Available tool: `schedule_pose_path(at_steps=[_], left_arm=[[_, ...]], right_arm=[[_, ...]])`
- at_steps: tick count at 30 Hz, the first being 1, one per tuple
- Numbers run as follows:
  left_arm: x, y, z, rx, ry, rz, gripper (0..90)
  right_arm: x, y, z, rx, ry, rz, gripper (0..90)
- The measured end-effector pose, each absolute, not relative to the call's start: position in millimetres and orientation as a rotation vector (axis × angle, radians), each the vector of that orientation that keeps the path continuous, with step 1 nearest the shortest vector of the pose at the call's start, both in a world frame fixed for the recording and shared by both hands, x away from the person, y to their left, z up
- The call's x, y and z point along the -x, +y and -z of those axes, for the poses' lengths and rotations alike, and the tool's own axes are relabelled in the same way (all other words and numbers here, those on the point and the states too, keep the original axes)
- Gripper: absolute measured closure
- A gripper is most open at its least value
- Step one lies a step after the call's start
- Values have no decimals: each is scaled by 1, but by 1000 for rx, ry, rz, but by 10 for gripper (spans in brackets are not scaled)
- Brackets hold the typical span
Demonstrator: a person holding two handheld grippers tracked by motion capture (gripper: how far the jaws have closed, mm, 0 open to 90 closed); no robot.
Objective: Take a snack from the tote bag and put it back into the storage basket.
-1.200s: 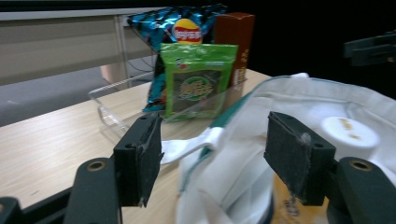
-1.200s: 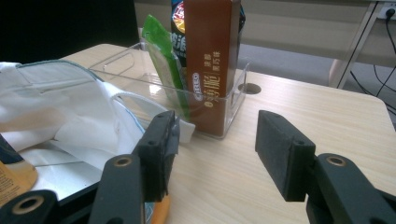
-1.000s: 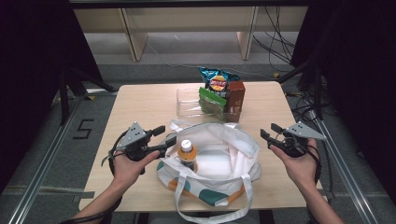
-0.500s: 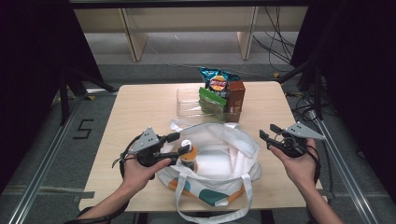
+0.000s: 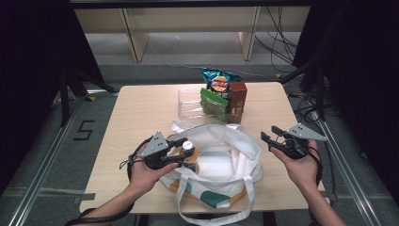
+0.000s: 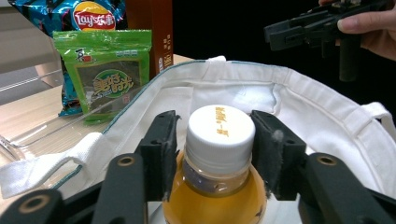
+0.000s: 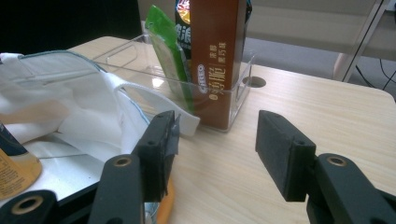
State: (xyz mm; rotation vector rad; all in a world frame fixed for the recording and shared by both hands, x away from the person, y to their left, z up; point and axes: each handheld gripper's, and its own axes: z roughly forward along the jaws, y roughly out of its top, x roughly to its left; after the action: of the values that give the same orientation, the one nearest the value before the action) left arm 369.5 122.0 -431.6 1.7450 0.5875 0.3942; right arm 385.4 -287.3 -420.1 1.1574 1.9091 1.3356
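Orange juice fills one small bottle (image 6: 219,182) with a white cap, standing upright inside one white tote bag (image 5: 235,155) on the near half of the desk (image 5: 141,108). Two hand-held grippers are in use, one in each of the person's hands. The left hand-held gripper (image 6: 215,144) reaches over the bag's left rim, and its two black jaws sit either side of the bottle's cap and neck, pressing against them in a grip. The right hand-held gripper (image 5: 272,139) hangs over the desk just beside the bag's right edge, jaws spread apart and holding nothing, well apart from the bottle. Behind the bag stands one clear plastic bin (image 5: 193,101) holding three snacks: one blue chip bag (image 5: 217,81), one green packet (image 5: 212,102) and one brown box (image 5: 237,99).
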Motion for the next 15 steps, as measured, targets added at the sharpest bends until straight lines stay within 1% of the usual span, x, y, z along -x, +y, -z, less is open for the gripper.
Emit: schedule_pose_path(at_steps=[4,5,10,15], left_arm=[[-370,121,434,-1741,573,-393,552],[-370,121,433,-1741,568,-399,571],[-370,121,432,-1747,575,-395,580],[-369,121,432,-1751,568,-392,582]], right_arm=[[-387,-289,421,-1125,1910,-1325,484],[-387,-290,421,-1120,1911,-1328,485],[-385,-287,422,-1182,1916,-1332,485],[-386,-288,422,-1173,1900,-1334,486]])
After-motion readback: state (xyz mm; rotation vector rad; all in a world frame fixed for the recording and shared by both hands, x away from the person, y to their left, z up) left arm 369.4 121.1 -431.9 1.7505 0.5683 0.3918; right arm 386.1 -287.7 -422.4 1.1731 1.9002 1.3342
